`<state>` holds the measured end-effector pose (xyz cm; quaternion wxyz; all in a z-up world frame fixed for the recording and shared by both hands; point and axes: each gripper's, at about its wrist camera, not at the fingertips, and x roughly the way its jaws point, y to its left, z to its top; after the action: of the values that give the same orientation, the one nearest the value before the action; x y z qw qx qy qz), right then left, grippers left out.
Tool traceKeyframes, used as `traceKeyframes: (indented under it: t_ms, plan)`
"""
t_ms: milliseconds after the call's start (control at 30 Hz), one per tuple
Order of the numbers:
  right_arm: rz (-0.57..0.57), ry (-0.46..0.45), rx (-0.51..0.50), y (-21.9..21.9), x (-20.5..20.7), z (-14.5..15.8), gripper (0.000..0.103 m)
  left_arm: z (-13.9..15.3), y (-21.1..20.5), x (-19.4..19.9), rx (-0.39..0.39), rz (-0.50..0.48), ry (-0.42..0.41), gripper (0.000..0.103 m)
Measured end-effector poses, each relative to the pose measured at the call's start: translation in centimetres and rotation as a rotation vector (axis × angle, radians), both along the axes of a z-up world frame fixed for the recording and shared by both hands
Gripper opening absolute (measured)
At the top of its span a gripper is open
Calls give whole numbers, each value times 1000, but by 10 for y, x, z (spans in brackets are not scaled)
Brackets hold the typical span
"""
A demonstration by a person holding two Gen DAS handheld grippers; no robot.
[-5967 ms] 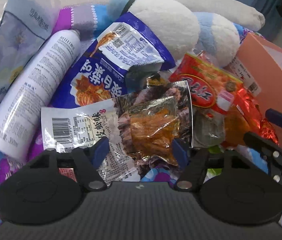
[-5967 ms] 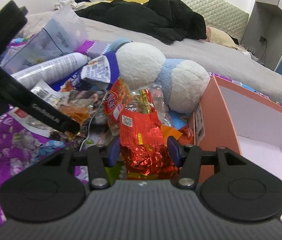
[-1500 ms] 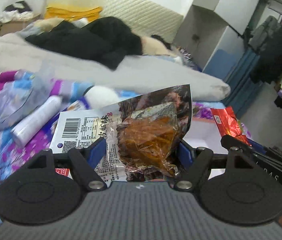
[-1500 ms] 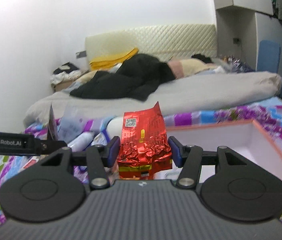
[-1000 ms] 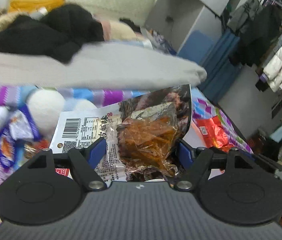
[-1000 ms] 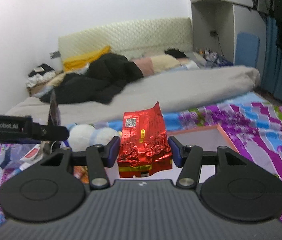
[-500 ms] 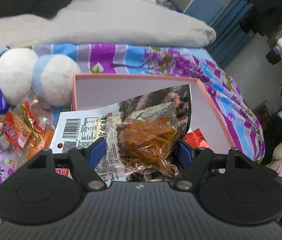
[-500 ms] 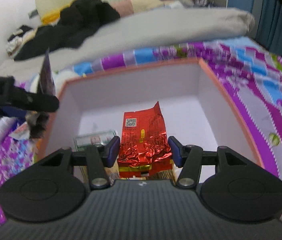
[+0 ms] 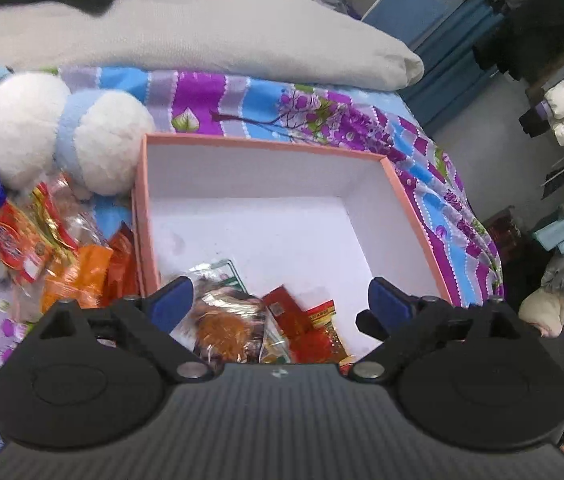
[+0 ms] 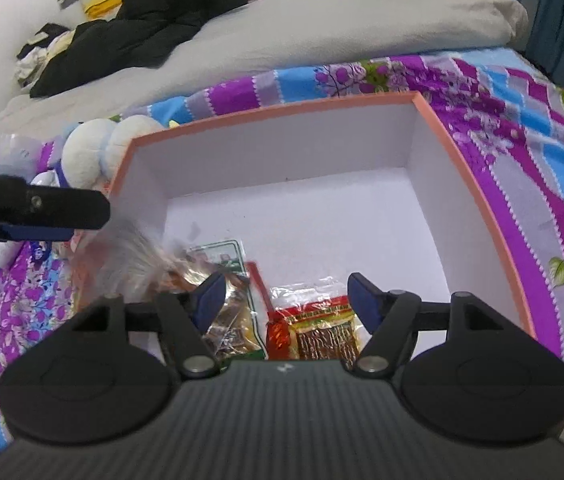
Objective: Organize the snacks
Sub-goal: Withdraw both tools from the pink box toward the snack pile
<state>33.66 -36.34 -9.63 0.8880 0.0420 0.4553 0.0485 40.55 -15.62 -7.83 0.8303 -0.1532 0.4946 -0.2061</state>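
Both grippers' jaws had just been spread, left gripper and right gripper empty; snack packets were dropped at the pink box's near edge. Light, crinkly, slippery stuff, probably best pinched by a flat sealed edge.
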Motion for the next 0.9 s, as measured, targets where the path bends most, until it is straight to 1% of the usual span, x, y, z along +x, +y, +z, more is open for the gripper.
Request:
traceKeyframes:
  t_ms: [133, 267, 367, 467, 567, 733, 900]
  plan:
    - [3, 18, 16, 13, 5, 18, 69, 27, 21, -13, 19, 14, -65, 96]
    - [4, -17, 33, 28, 0, 33, 69, 55, 51, -24, 21, 64, -110, 96]
    - [1, -19, 41, 37, -2, 41, 69, 73, 75, -33, 28, 101, -146, 96]
    - [20, -47, 31, 49, -7, 54, 69, 91, 95, -45, 27, 126, -181, 96]
    - [35, -102, 55, 59, -16, 68, 69, 106, 117, -63, 31, 149, -237, 96]
    - [101, -164, 66, 82, -36, 74, 69, 115, 153, -102, 69, 189, -300, 96]
    - [186, -257, 59, 103, -68, 75, 69, 108, 180, -145, 121, 217, -360, 96]
